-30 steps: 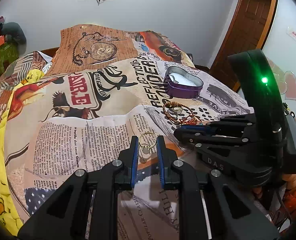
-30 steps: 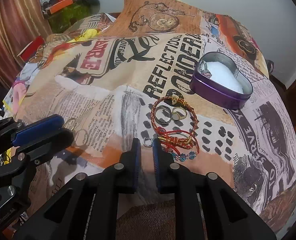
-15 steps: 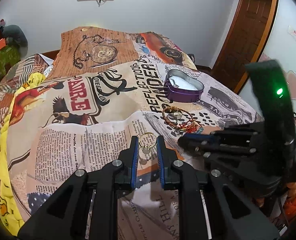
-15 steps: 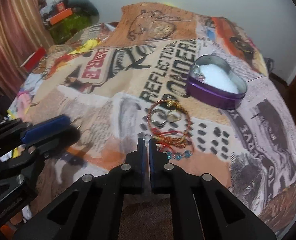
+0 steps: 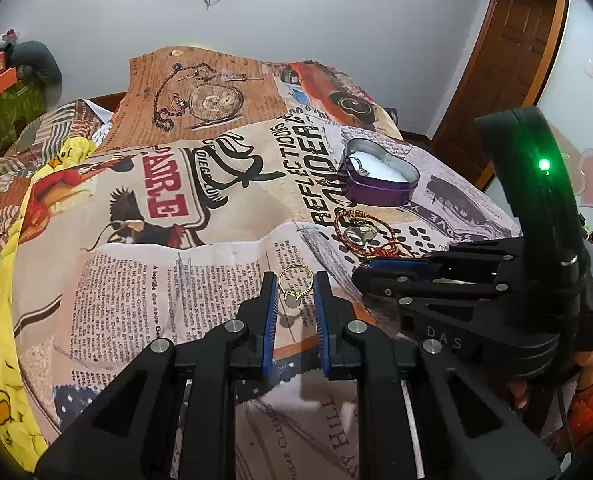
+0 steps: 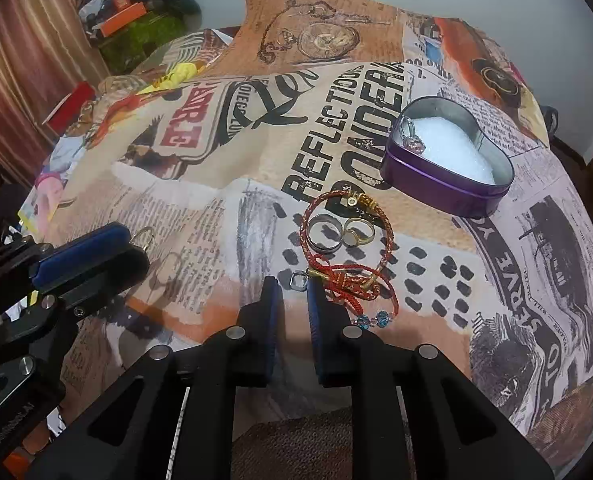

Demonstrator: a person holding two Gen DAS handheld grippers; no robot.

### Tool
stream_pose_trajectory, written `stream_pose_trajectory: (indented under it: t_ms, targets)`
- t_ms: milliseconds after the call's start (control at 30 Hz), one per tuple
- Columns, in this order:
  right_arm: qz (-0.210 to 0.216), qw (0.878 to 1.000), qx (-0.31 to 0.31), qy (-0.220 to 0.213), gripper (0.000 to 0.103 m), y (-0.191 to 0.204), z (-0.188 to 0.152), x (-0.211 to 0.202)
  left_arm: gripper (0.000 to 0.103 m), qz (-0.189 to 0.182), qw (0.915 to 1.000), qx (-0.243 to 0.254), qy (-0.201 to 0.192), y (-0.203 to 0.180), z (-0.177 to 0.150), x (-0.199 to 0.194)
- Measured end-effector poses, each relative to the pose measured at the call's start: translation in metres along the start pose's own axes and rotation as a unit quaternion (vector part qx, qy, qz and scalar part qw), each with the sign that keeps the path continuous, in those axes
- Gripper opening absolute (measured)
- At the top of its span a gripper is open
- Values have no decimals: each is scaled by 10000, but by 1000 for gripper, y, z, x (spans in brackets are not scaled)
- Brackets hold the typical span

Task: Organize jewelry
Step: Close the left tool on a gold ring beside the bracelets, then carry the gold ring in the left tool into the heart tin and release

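Two hand-held claws work over a bed spread with a newspaper-print blanket [image 6: 200, 208], where a small hoard of jewelry lies waiting to be sorted.

The left claw [image 5: 294, 292] stands partly open, its blue-padded fingers [image 5: 269, 308] set on either side of a thin gold ring [image 5: 293, 284] with a pale stone. The ring sits in the gap between the tips; neither pad visibly presses on it, and whether it lies flat on the blanket or is lifted cannot be told. In the right wrist view the same claw enters from the left edge, the ring [image 6: 143, 236] peeking out past its blue pad.

The right claw [image 6: 294, 292] is likewise partly open and holds nothing. Just ahead of its tips, between them, lies a small silver ring [image 6: 297, 280] on the blanket. Touching the far side of the right fingertip is a tangle of red cord bracelets [image 6: 348, 276], one ending in blue beads [image 6: 372, 317] beside that finger. Farther ahead, a red-and-gold braided bracelet [image 6: 384, 220] loops around a plain silver band [image 6: 324, 234] and a gold signet ring [image 6: 358, 232], the two lying side by side.

Beyond the pile, ahead and to the right, sits an open purple heart-shaped tin [image 6: 448, 188] lined with white padding, a pink-stoned ring [image 6: 410, 138] resting against its left inner wall. From the left claw's camera the tin [image 5: 376, 194] lies ahead to the right, past the bracelets [image 5: 360, 232].
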State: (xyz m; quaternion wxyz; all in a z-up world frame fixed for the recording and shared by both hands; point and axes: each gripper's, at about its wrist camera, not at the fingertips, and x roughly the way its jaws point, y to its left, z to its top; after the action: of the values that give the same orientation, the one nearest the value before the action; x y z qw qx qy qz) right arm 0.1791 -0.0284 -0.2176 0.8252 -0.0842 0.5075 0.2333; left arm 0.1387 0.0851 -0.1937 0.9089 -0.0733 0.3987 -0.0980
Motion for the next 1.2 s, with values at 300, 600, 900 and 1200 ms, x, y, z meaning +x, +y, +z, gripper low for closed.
stream_pose_trajectory:
  t_ms: [300,600,900,1200]
  targets:
    - [58,10000,-48,-1,14,0,5,4,17,14,10000,-48,21,4,1,4]
    - [93,9999,-78,-114,9,-1,6,2,17,84,10000,-21,12,-1,3,0]
    - [-3,9966,-10,-828,9,-14,7,-46,17,88,9999,93,-115,-19,23,0]
    - [-58,9895,294,-1415,9,-54,14,-82,17,77,9994,237,-258,-44,51,13]
